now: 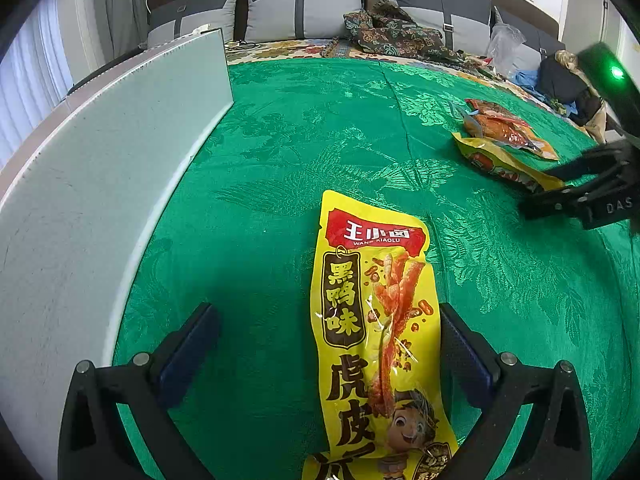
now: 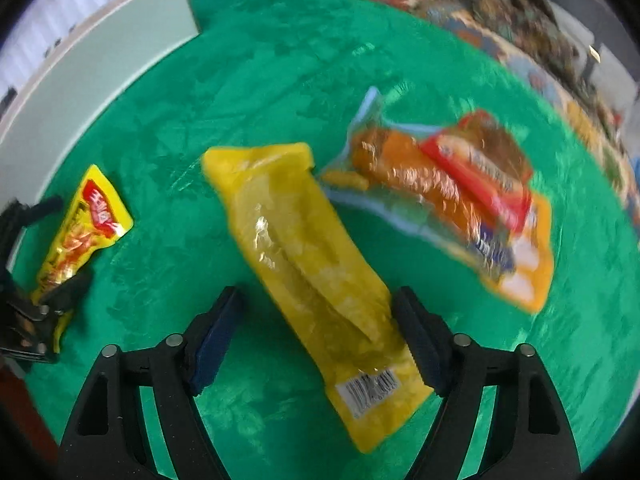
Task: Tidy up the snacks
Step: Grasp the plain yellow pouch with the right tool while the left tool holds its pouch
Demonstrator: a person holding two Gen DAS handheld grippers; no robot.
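The left wrist view shows a printed yellow packet (image 1: pixel 372 320) lying between the wide-apart fingers of the left tool (image 1: pixel 328 344). The blurred right wrist view shows a plain-side yellow packet (image 2: pixel 316 268) between the spread, untouching fingers of the right tool (image 2: pixel 320 328), an orange packet (image 2: pixel 452 200) just beside it. A green cloth (image 1: pixel 320 128) covers the surface; grey cushions (image 1: pixel 304 4) stand behind.

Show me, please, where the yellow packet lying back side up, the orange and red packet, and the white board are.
Yellow packet (image 2: pixel 316 264): right wrist view, middle of its plain back.
Orange and red packet (image 2: pixel 452 196): right wrist view, its clear centre.
White board (image 1: pixel 100 160): left wrist view, its flat face.
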